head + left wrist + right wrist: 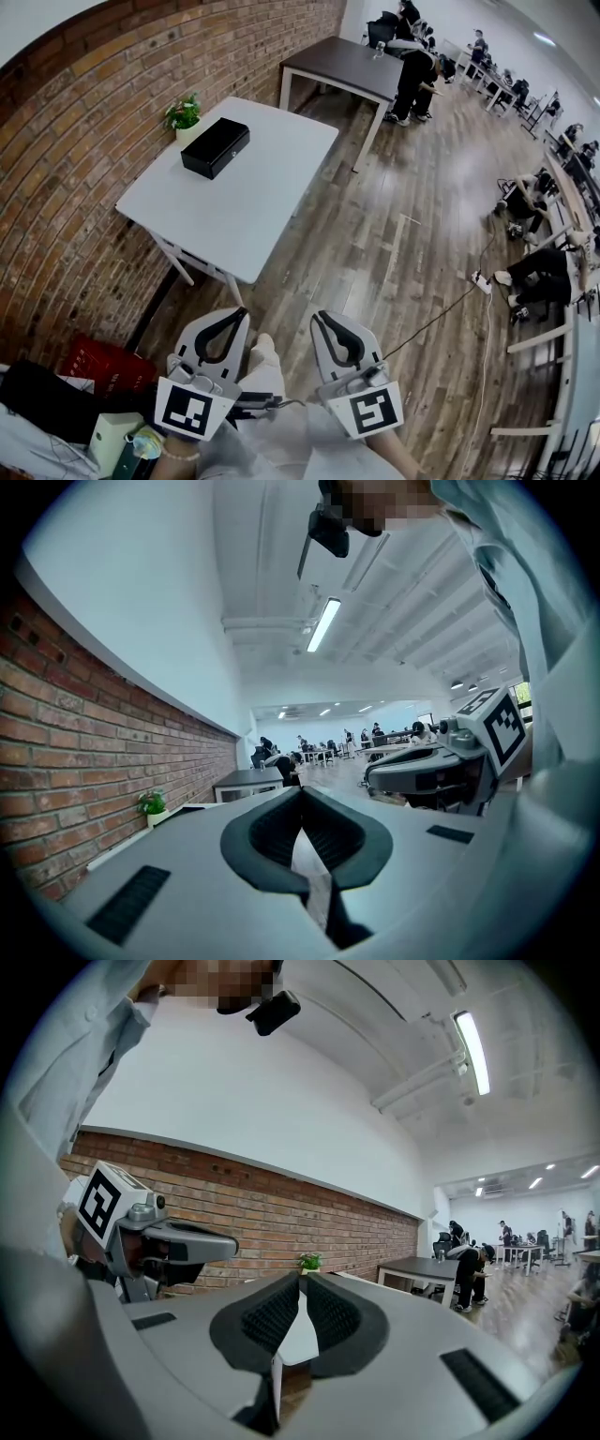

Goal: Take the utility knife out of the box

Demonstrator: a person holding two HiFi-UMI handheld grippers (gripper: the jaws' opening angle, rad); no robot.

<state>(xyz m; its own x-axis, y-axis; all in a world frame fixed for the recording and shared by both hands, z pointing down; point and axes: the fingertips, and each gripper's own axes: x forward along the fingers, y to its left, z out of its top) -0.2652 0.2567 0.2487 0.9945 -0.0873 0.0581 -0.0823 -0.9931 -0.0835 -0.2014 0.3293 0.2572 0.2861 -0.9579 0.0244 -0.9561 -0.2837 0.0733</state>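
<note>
The utility knife is not shown in any view; it is judged to be inside the black box (215, 147), whose lid is seen closed. The box lies on the white table (253, 211) near its far corner by the brick wall, just beside a potted plant (184, 114) at the wall-side edge. The left gripper (241, 310) and the right gripper (319, 315) are held low and level in front of the person, well apart from the table's near edge. Each has its jaws together, with nothing between them.

Several risks are judged from here. The lid must be lifted first, and if it is caught only by a jaw tip it could slip and drop shut. If the box is not steadied, it could be pushed along the smooth top into the plant. The knife, likely slim, could be pinched off-centre and dropped.
</note>
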